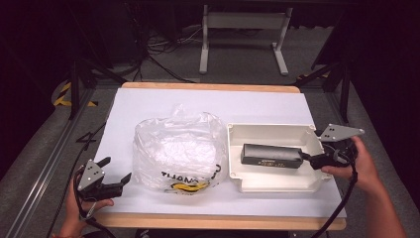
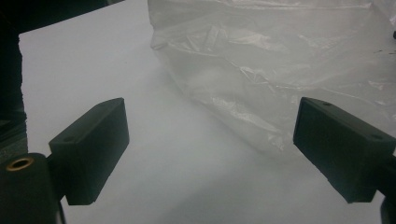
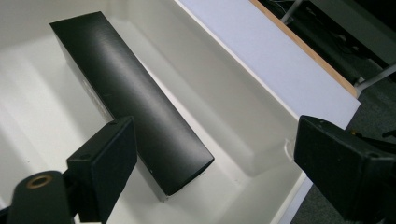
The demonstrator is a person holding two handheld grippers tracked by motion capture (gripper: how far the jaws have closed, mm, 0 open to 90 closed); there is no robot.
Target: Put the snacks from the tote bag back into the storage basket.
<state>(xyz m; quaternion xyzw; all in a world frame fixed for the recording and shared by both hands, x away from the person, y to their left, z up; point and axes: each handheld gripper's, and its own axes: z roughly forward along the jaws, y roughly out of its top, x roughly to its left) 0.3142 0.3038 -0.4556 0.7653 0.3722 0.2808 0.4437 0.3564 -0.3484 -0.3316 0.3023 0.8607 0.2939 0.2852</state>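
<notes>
Jaws of the left gripper (image 2: 210, 149) stand wide apart with nothing between them, held low over the white sheet (image 1: 148, 104) that covers the bench (image 1: 208, 87), near its front left corner. In the left gripper view a crumpled clear plastic bag (image 2: 280, 70) lies just ahead of the jaws, apart from them; in the high view the bag (image 1: 178, 148) sits at mid-bench, with black and yellow print along its near edge. Jaws of the right gripper (image 3: 212, 163) are likewise wide, gripping nothing, at the right end of a shallow white tray (image 1: 270, 130) that lies just right of the bag. A long black box (image 1: 272, 155) lies flat inside the tray; in the right gripper view the box (image 3: 135, 98) has its near end between the jaws, close beside the left-hand jaw, though contact cannot be told. Each gripper is held by a hand: left hand (image 1: 81, 206), right hand (image 1: 364, 166).
</notes>
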